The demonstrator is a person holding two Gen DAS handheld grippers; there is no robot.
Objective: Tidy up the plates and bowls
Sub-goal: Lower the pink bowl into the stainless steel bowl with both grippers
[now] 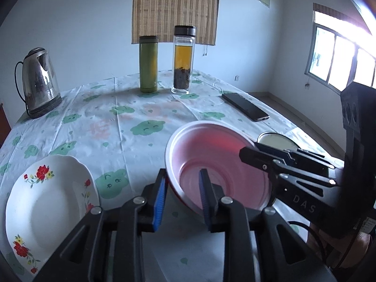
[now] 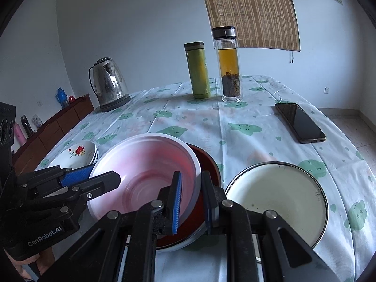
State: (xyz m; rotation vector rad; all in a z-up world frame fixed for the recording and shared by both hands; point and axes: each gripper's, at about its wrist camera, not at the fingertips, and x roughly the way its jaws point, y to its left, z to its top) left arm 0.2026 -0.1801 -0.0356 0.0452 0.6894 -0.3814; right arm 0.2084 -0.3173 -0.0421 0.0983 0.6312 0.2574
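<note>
A pink bowl (image 1: 218, 164) lies tilted inside a red bowl (image 2: 206, 162) near the table's front edge. My left gripper (image 1: 182, 172) straddles the pink bowl's left rim; its blue pads stand a little apart from the wall, so it is open. My right gripper (image 2: 191, 174) is shut on the pink bowl's right rim, one pad inside and one outside. In the left wrist view the right gripper (image 1: 252, 149) comes in from the right. A white floral plate (image 1: 47, 199) lies to the left. In the right wrist view the floral plates (image 2: 80, 152) form a small stack.
A cream enamel dish (image 2: 277, 199) sits right of the bowls. Further back stand a steel kettle (image 1: 38, 82), a green flask (image 1: 148, 63) and a glass tea bottle (image 1: 183, 61). A black phone (image 1: 245, 107) lies at the right. A wooden sideboard (image 2: 54, 127) stands beyond the table's left edge.
</note>
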